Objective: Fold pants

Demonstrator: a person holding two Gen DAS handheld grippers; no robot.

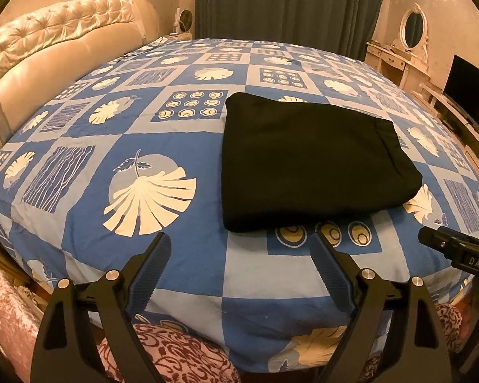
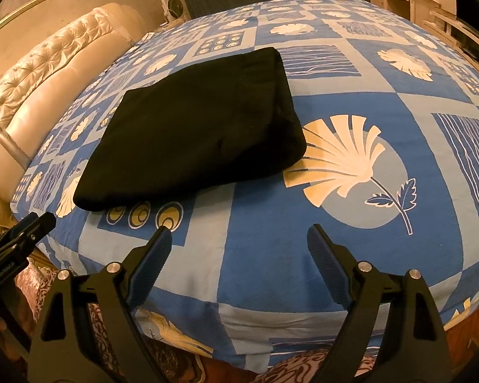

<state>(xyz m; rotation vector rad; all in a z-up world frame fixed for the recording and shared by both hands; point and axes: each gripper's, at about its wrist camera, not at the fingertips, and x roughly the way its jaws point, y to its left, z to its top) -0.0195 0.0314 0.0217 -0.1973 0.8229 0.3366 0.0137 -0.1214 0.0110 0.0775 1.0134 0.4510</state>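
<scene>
Fingers: both pairs are standing spread wide and holding nothing, left gripper [image 1: 241, 242] and right gripper [image 2: 239, 236] hovering at the bed's [image 1: 188, 249] near edge.
Pants [image 1: 306, 162]: lying folded into a dark rectangle on the bed, just beyond its near edge.
Bearing: sitting ahead and right of the left fingers, ahead and left of the right fingers, so between the two.
Long axis: seemingly running away from the near edge, though the fisheye is bending it.
Nearer hand: about equal.

Black hand-held gripper [image 1: 241, 242], blue ribbed pads [image 1: 150, 271], silver pivot screws.
</scene>
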